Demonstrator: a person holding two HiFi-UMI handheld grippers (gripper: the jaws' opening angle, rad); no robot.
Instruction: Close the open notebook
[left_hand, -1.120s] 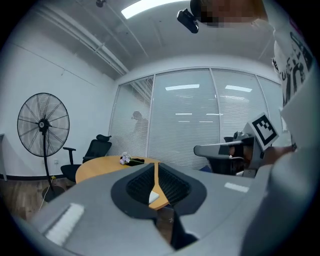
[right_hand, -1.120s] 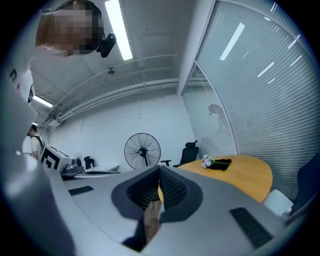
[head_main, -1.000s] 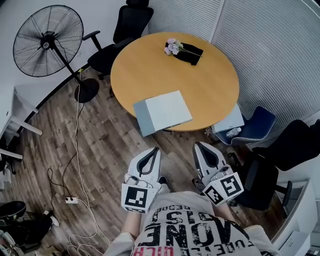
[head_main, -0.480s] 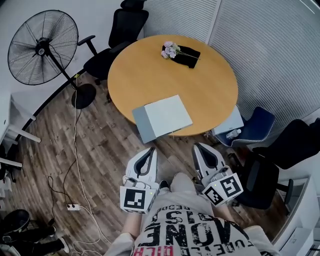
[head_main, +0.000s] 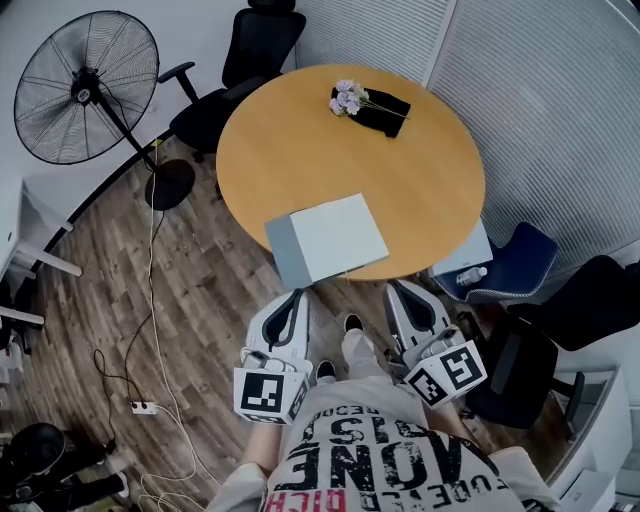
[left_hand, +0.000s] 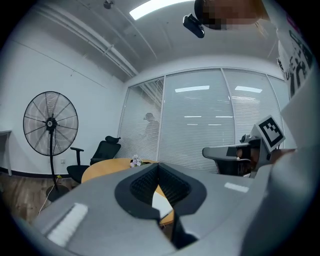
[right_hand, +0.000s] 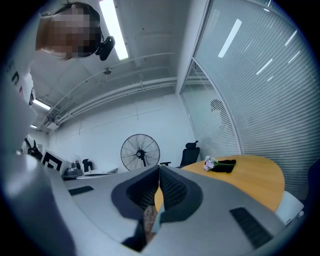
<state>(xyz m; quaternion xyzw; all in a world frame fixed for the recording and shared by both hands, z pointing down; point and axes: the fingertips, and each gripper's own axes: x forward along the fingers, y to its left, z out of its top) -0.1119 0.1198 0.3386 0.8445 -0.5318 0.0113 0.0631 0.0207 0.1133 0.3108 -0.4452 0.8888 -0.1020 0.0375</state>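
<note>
With left tongs (head_main: 297, 295) and right tongs (head_main: 394, 289) clenched empty, a clumsy nudge could tip the overhanging pale-grey open notebook (head_main: 330, 238) off the round wooden counter (head_main: 290, 130).

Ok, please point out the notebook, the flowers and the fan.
notebook (head_main: 338, 238), head view, middle of its pale page.
flowers (head_main: 347, 98), head view, on the blossoms.
fan (head_main: 88, 85), head view, centre of the round cage.

notebook (head_main: 328, 240): on the table (head_main: 300, 150), near edge, ahead of your left claw (head_main: 294, 298)
flowers (head_main: 347, 97): beyond it, far edge
</note>
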